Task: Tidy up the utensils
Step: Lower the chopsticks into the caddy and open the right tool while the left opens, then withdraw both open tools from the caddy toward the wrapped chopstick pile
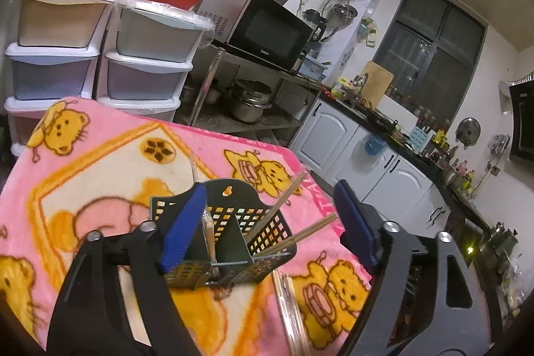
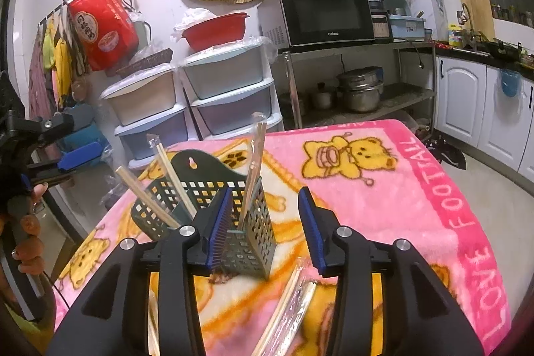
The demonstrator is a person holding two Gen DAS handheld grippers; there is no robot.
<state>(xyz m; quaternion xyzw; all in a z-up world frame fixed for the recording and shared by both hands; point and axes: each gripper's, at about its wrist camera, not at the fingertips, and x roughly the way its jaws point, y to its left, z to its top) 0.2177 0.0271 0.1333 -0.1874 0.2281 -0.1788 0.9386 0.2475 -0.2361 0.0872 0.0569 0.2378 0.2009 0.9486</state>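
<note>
A dark green perforated utensil holder (image 1: 233,202) (image 2: 200,169) stands on the table's pink bear blanket (image 1: 100,162). Bare wooden chopsticks (image 1: 290,189) (image 2: 147,199) lean out of one end compartment. A plastic-wrapped pair (image 2: 253,162) (image 1: 208,232) stands in another. More wrapped chopsticks (image 1: 290,306) (image 2: 290,306) lie on the blanket in front of the holder. My left gripper (image 1: 267,222) is open wide, with the holder between its blue pads and no pad pressing. My right gripper (image 2: 263,232) is open too, its left pad beside the holder's near compartment and its right pad clear of it.
Stacked plastic drawers (image 2: 227,95) stand behind the table, with a red basin (image 2: 213,29) on top. A metal rack with a microwave (image 2: 327,15) and pots is at the back. White cabinets (image 2: 484,109) line the right. A hand (image 2: 28,239) shows at the left edge.
</note>
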